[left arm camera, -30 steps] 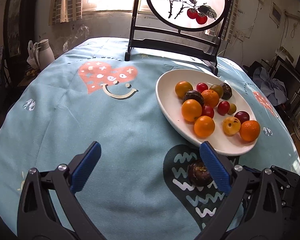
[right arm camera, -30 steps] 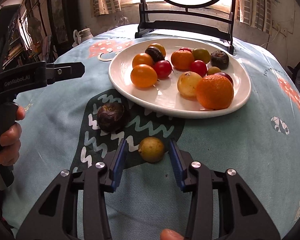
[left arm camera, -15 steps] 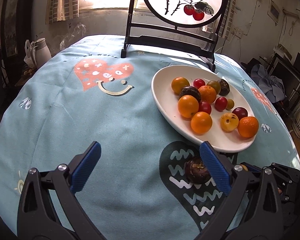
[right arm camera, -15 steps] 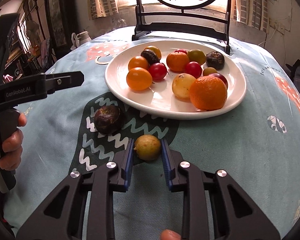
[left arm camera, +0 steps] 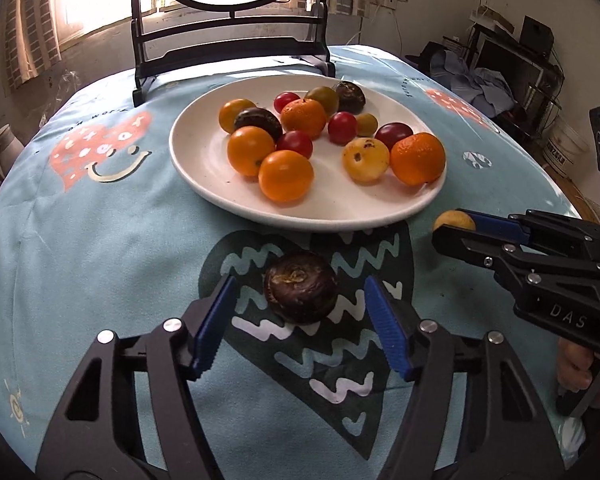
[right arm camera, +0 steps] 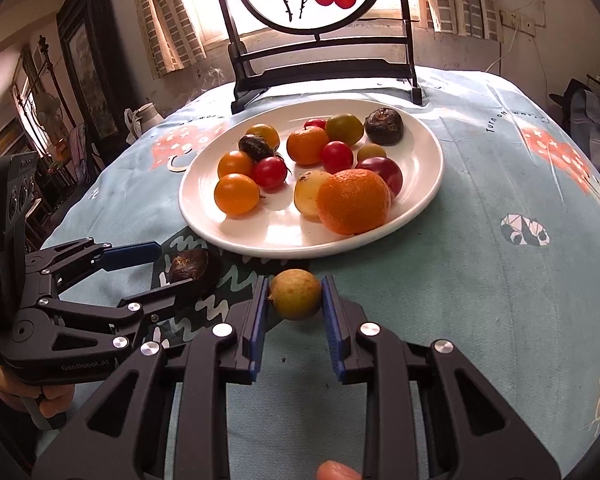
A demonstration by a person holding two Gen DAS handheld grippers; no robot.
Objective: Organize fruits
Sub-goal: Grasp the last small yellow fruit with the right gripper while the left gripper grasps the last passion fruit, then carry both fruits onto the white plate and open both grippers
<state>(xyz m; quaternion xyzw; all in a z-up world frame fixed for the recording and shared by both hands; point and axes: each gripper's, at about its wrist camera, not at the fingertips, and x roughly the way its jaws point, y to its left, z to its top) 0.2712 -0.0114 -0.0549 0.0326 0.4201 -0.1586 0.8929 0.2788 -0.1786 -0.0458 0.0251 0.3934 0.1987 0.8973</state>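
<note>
A white plate (left arm camera: pixel 204 184) (right arm camera: pixel 424 152) on the blue tablecloth holds several oranges, cherry tomatoes and dark fruits. A dark wrinkled fruit (left arm camera: pixel 301 287) (right arm camera: pixel 189 265) lies on the cloth in front of the plate. My left gripper (left arm camera: pixel 300 328) (right arm camera: pixel 156 270) is open, with its jaws on either side of the dark fruit, apart from it. My right gripper (right arm camera: pixel 295 298) (left arm camera: pixel 456 226) is shut on a small yellow-green fruit (right arm camera: pixel 295 294) (left arm camera: pixel 453 220) just right of the dark fruit, near the plate's front rim.
A black-framed round painted screen (left arm camera: pixel 228 12) (right arm camera: pixel 320 20) stands behind the plate. A white jug (right arm camera: pixel 145 114) sits off the far left of the table. Clutter and furniture (left arm camera: pixel 500 68) fill the room to the right.
My left gripper moved right and forward so the dark fruit sits between its jaws. My right gripper closed on the yellow-green fruit.
</note>
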